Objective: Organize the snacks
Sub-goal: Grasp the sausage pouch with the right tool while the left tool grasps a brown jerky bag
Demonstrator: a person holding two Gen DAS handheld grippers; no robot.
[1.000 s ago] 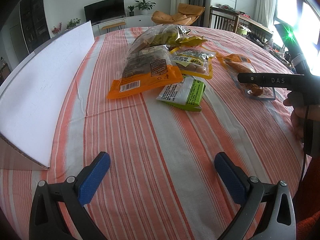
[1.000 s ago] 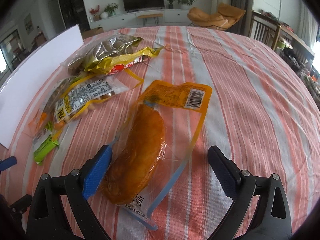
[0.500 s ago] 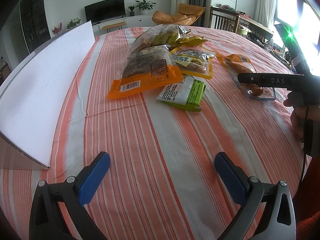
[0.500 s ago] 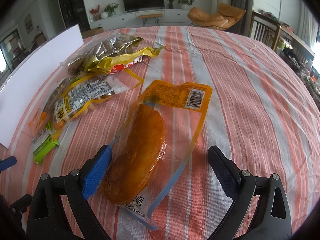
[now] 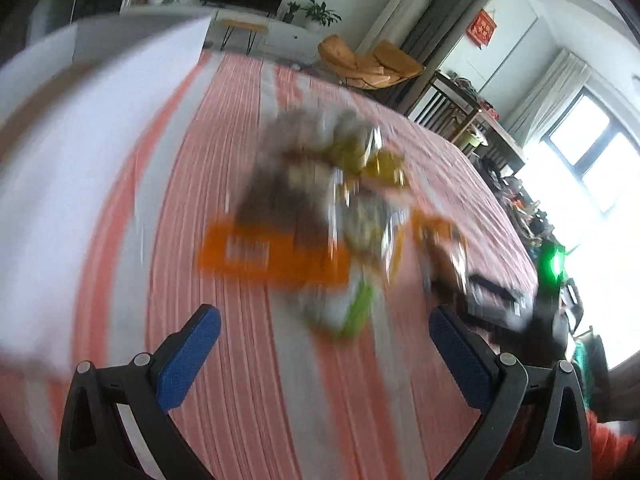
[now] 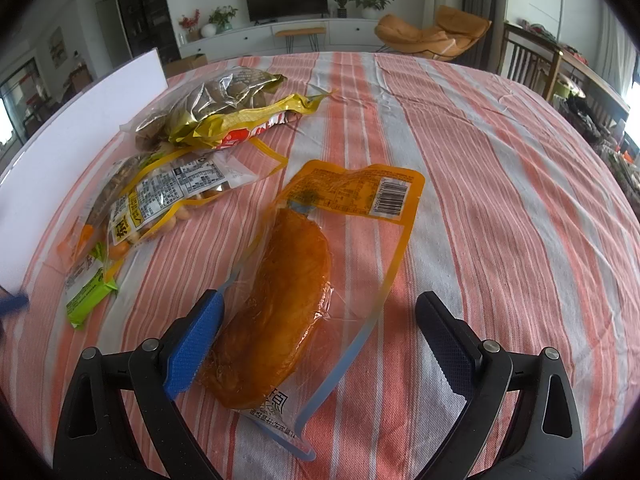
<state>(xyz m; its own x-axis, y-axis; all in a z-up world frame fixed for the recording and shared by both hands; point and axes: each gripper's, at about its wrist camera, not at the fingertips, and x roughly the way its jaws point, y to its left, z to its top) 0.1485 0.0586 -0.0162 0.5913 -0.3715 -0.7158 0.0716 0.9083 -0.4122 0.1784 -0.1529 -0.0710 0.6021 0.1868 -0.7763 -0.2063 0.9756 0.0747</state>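
The woven cotton tablecloth (image 6: 500, 184) carries orange-red and white-grey stripes. The clear vacuum pouch of orange-brown meat (image 6: 276, 312) has an orange-yellow header with a black-and-white barcode — its lower edge is pale blue. The small flat wrapper (image 6: 86, 288) is lime green and white — the flat rigid board (image 6: 68, 144) is plain white.

Snack packs lie on tabletop (image 6: 500, 168). Sausage pack (image 6: 296, 280) sits nearest, betw. right tongs (image 6: 320, 340) fingers, touching neither. Nut pack (image 6: 168, 196) lies to its left; crumpled bag (image 6: 224, 108) behind that; small wrapped bar (image 6: 88, 284) in front-left of nut pack. Board (image 6: 76, 120) stands along tabletop's left edge.
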